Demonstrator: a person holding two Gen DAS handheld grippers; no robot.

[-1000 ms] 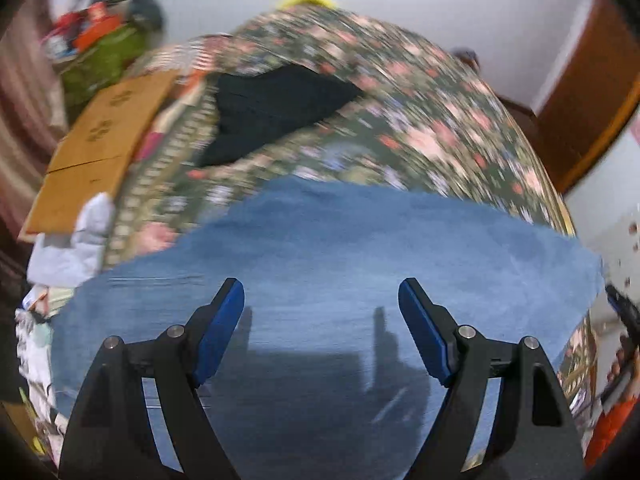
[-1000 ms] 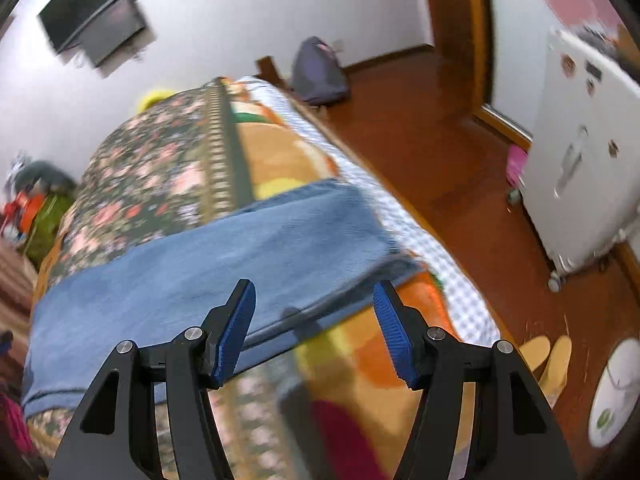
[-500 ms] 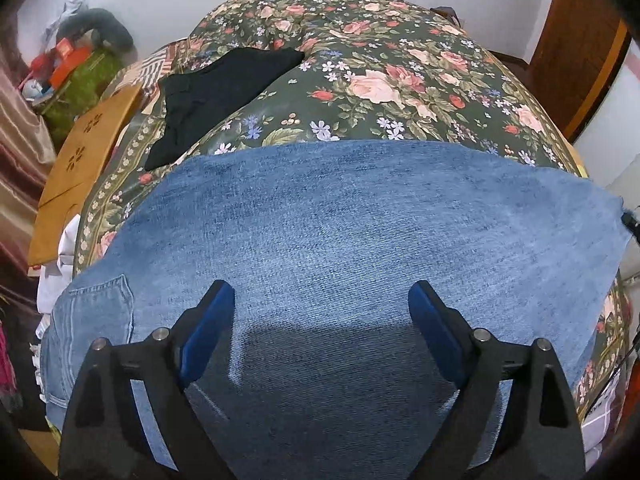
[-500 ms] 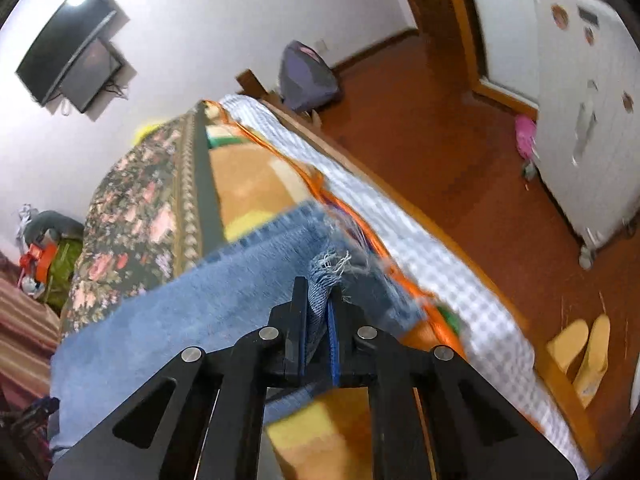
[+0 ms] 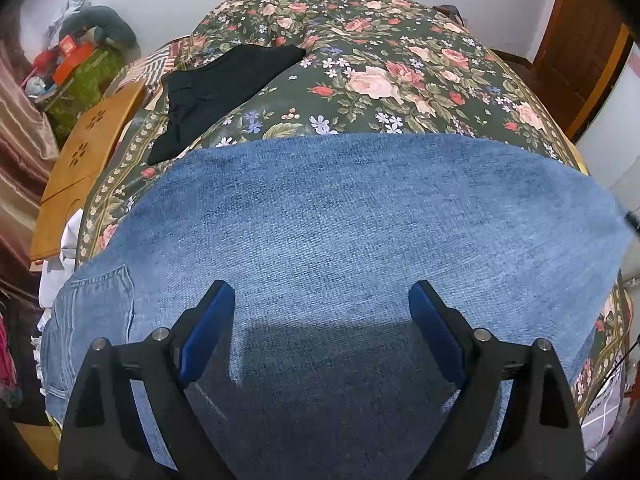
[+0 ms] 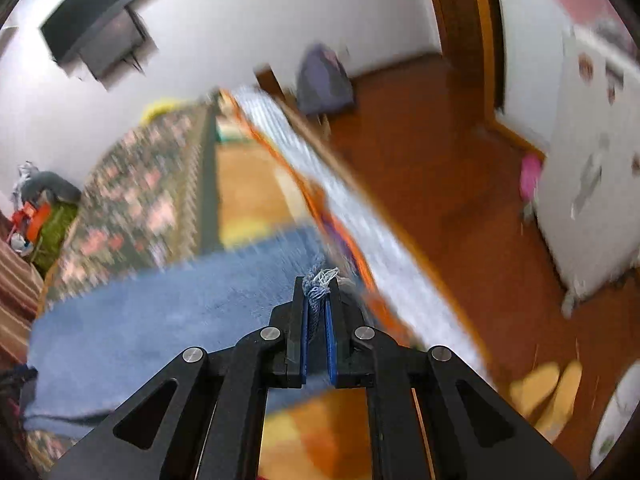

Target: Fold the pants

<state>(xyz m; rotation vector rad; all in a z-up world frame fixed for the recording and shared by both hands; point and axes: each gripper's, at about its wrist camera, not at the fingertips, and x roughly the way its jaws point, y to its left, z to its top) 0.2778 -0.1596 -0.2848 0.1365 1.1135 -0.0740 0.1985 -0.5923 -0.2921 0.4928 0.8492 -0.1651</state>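
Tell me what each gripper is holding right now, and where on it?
The right gripper is shut on the jeans at the frayed hem. The left gripper is open above them, holding nothing.

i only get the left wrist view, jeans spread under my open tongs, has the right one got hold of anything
Observer: Yes, the right tongs are shut on the frayed hem of the jeans.
Operator: anything past that end of the bed
Observer: Yellow slippers lie on the wooden floor.
Operator: what's on the wall there
Observer: A dark TV, mounted high.
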